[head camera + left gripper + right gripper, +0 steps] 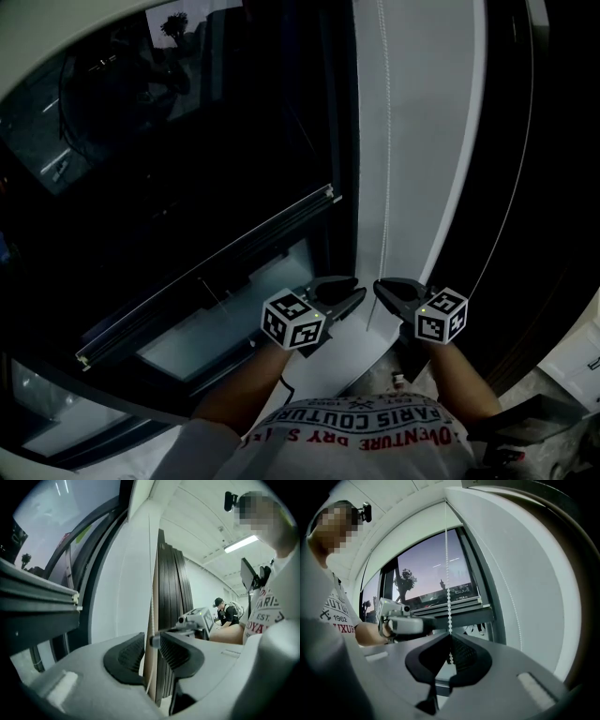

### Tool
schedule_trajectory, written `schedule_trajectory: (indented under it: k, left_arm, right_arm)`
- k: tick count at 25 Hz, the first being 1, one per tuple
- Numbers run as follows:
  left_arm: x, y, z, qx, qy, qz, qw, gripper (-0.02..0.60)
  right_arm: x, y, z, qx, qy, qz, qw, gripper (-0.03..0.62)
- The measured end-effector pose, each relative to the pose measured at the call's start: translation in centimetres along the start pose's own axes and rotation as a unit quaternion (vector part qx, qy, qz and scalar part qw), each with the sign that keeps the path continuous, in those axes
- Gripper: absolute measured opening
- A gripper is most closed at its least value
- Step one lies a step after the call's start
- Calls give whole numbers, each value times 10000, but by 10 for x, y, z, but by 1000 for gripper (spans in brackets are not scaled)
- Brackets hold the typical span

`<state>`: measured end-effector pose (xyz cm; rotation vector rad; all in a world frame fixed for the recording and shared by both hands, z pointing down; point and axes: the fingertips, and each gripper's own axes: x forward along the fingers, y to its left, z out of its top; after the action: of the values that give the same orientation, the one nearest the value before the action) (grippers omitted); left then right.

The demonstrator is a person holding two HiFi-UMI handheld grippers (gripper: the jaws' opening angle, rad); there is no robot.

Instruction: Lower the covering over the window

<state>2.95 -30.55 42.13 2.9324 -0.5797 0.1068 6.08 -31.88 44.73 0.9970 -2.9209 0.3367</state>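
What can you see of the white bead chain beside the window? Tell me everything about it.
The bead chain is a thin string of small round white beads, plastic by the look, hanging straight down the pale wall strip right of the dark window. The right tool is shut on it, with beads showing above and below the grip. It also passes between the jaws of the open left tool, which do not press it.

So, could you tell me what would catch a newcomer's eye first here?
The white bead chain hanging right of the window stands out, with the right claw shut on it. Left of it the left claw stands open, and the blind's dark bottom rail slants across that window.
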Motion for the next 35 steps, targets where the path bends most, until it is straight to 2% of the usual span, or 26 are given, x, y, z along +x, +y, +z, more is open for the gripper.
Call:
schedule_trajectory:
  k: [3, 7, 10, 14, 20, 23, 24, 25, 30, 35]
  left_arm:
    - [0, -2, 47, 173, -221, -166, 9995, 110]
    - [13, -8, 92, 300, -268, -549, 9977, 110]
    - [21, -6, 123, 473, -377, -555, 9966, 110]
    - [26, -9, 151, 407, -532, -631, 9958, 110]
    - [31, -19, 175, 111, -733, -837, 9937, 109]
    - [34, -28, 181, 162, -660, -876, 9938, 106]
    - [35, -29, 182, 171, -624, -835, 9944, 71]
    - [36, -29, 183, 173, -600, -774, 9950, 8]
    - [33, -23, 178, 70, -599, -725, 9955, 6]
    - [45, -23, 182, 134, -611, -607, 9962, 5]
  right_arm:
    - [-3, 3, 1, -3, -25, 1, 10000, 9]
    - [-6, 8, 0, 42, -61, 37, 10000, 8]
    - [-9, 13, -1, 38, -46, 73, 10000, 9]
    - [-11, 21, -1, 16, -52, 138, 9999, 9]
    - [-16, 24, -1, 9, -84, 154, 9998, 9]
    - [-18, 25, -2, 6, -64, 166, 9998, 8]
    - [-19, 24, -2, 10, -58, 175, 9998, 8]
    - [-20, 23, -2, 17, -57, 187, 9998, 8]
    - [-12, 21, -6, 16, -58, 249, 9997, 8]
    - [-21, 13, -1, 103, -42, 350, 9993, 9]
